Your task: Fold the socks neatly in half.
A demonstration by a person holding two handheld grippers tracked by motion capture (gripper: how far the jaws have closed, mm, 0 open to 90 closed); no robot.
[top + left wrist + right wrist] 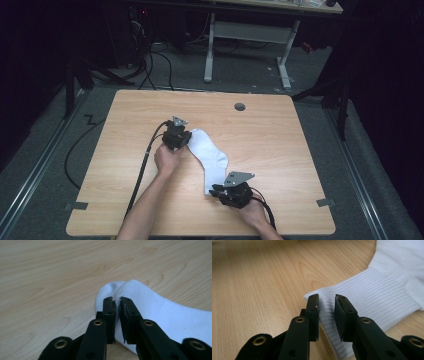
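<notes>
white ribbed cotton sock [212,159] lay flat mid light wooden table [280,145] | left claw [117,305] nearly together at far toe end | right claw [327,305] slightly apart over near cuff edge

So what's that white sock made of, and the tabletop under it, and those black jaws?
The sock looks like a soft knit, probably cotton blend: matte white, with fine ribbing at the cuff. The tabletop looks like light wood or wood-print laminate: printed-looking grain, smooth, slight sheen. The left gripper and right gripper seem hard black plastic or metal, matte, with brass-coloured rivets.
</notes>
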